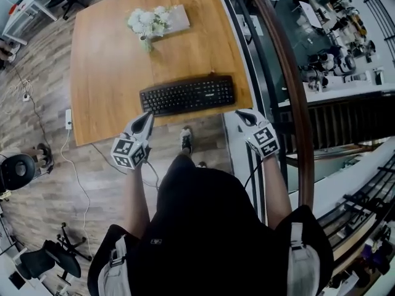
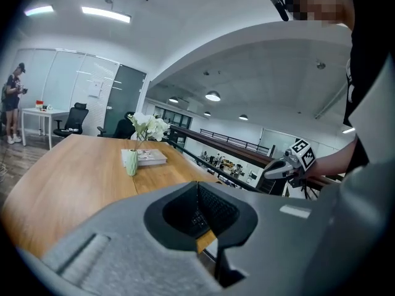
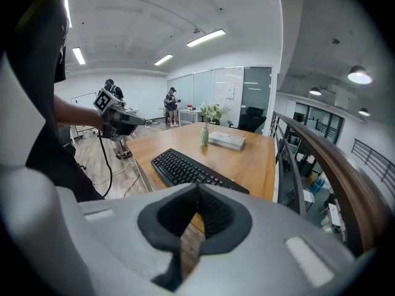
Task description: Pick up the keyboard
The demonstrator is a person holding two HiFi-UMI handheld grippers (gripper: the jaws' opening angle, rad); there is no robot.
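A black keyboard (image 1: 188,95) lies near the front edge of a wooden table (image 1: 105,60). My left gripper (image 1: 147,117) hovers just off the table's front edge by the keyboard's left end, jaws shut and empty. My right gripper (image 1: 242,113) is off the front right corner, near the keyboard's right end, also shut with nothing in it. In the left gripper view the keyboard (image 2: 210,211) shows only through the gap behind the closed jaws. In the right gripper view the keyboard (image 3: 185,168) lies ahead and to the left, and the left gripper (image 3: 120,121) is beyond it.
A vase of white flowers (image 1: 147,24) and a book (image 1: 177,17) stand at the table's far side. A glass railing with a wooden handrail (image 1: 287,73) runs close along the right. Cables (image 1: 71,159) and an office chair (image 1: 15,168) are on the floor at left.
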